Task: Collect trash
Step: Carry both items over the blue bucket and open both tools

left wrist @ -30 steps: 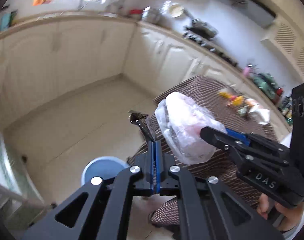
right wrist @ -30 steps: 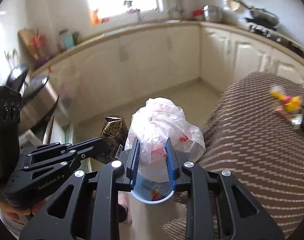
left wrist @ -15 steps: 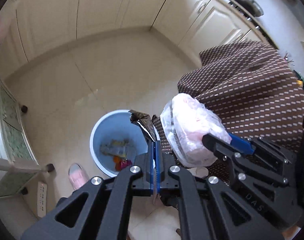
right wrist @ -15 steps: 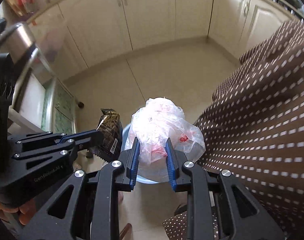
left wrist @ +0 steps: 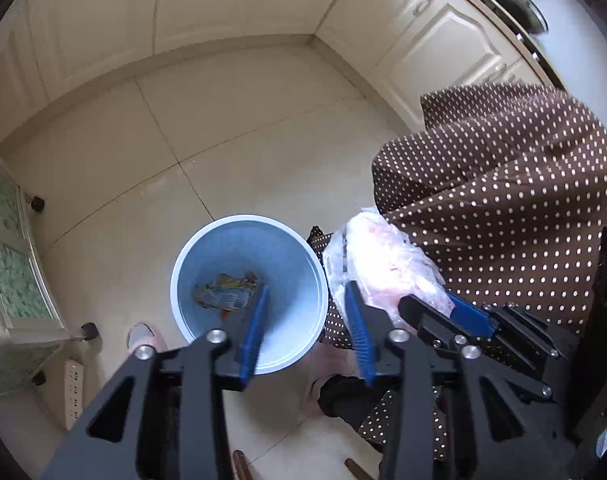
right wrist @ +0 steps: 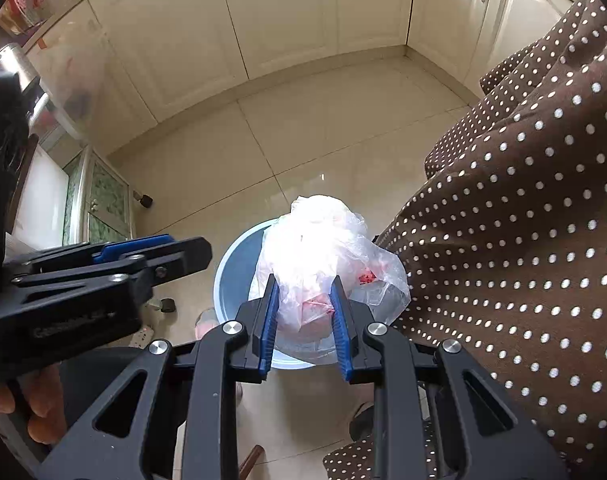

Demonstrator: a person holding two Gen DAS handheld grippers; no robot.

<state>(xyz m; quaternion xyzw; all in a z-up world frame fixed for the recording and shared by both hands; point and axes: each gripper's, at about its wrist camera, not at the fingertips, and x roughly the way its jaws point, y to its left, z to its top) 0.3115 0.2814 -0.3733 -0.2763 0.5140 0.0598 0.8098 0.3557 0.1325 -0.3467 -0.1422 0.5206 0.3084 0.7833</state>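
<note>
Two handheld grippers hang over one round blue bin (left wrist: 311, 264) on a beige tiled kitchen floor. The left gripper (left wrist: 307, 320) is opening, nothing between its blue pads; in the bin directly beneath lie crumpled wrappers (left wrist: 227, 294), their print too small to read. The right gripper (right wrist: 305, 312) clamps one bunched clear plastic bag (right wrist: 323, 248) above the bin's rim, beside a brown polka-dot tablecloth (right wrist: 523, 240). Embossed lettering on the left gripper's body cannot be read
</note>
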